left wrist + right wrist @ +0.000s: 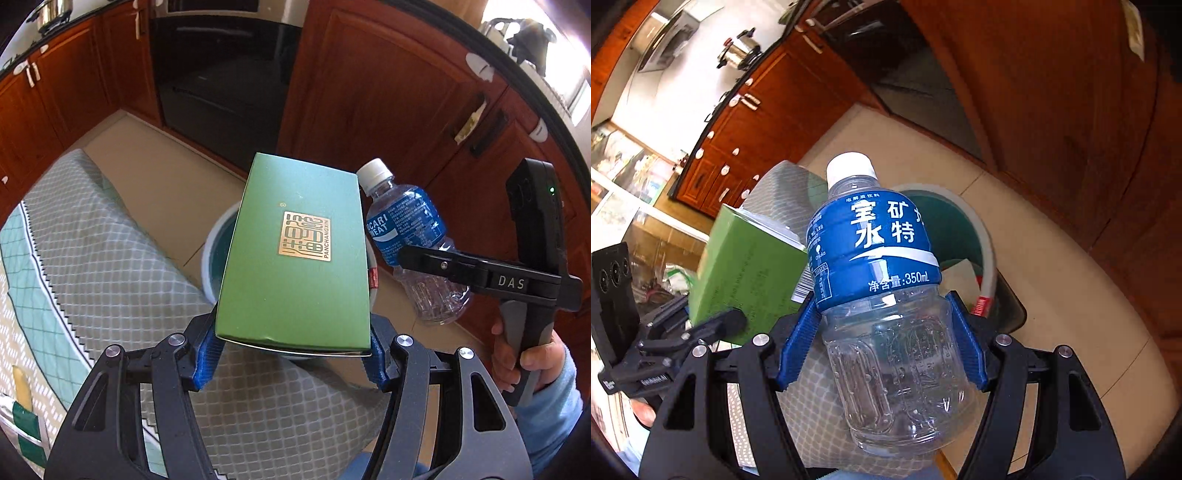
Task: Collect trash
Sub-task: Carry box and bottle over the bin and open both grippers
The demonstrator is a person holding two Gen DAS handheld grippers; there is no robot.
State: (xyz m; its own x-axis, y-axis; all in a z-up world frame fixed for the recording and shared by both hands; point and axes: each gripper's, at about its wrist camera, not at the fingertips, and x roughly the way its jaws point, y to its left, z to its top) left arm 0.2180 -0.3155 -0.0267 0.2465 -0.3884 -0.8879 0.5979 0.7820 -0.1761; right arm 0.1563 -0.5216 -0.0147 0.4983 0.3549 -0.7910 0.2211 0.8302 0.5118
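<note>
- above the round bin point(216, 236), your left gripper point(293, 349) is clamped on the near end of a green box point(295, 254), its blue pads point(207, 350) pressing the two long sides.
- your right gripper point(886, 336) is closed around a plastic bottle point(886, 295), the blue pads point(799, 339) pinching its clear lower body just under the label.
- green box: flat and rectangular, with a gold square seal on top reading "panchangxin"; it tilts away from you, and its far end covers most of the bin's opening in the left wrist view.
- plastic bottle: clear, looks empty (droplets cling inside), white cap on, blue label printed 350ml; it stands roughly upright in the grip, cap pointing away from the camera, just right of the box.
- bin: white rim, green inside, standing on the pale tile floor point(1052, 258) between the checked cloth point(110, 258) and the wooden cabinets point(388, 92); some paper and a red wrapper lie inside it.
- your right hand point(532, 354) wraps the gripper's handle from below, blue sleeve at the wrist; both tools are held side by side, close together over the bin.
</note>
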